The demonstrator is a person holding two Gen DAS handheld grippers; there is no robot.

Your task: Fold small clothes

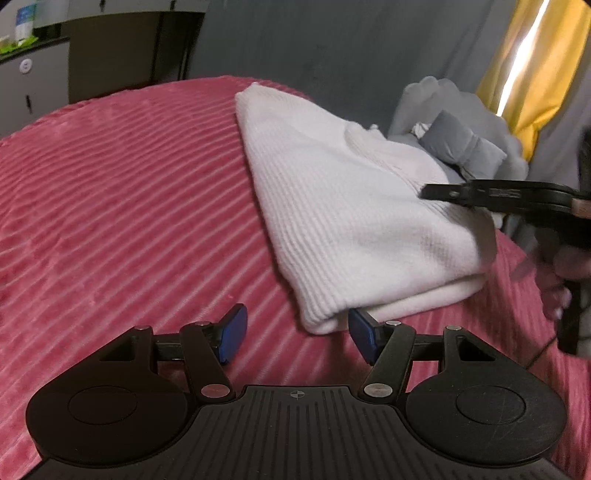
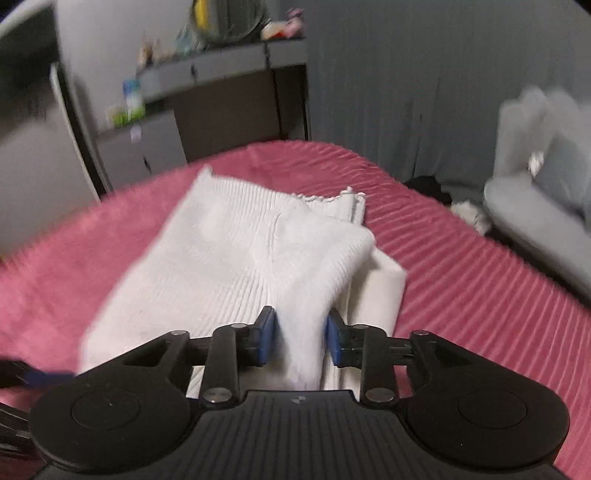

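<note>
The white ribbed garment (image 2: 236, 258) lies part-folded toward the far edge of the pink bedspread (image 1: 110, 203). The right gripper (image 2: 301, 338) pinches a raised fold, likely to carry it across; the left gripper (image 1: 295, 332), fingers spread and empty, waits at its near corner

The right gripper (image 1: 443, 192) runs off the left view's right edge, motion-blurred. The shelf clutter (image 2: 221, 33) is too blurred to identify. The garment's (image 2: 236, 258) near end hides behind the gripper body.

One white knit garment (image 2: 236, 258), one pink ribbed blanket (image 1: 110, 203), two grippers, and perhaps one grey cushion (image 1: 461, 147).
</note>
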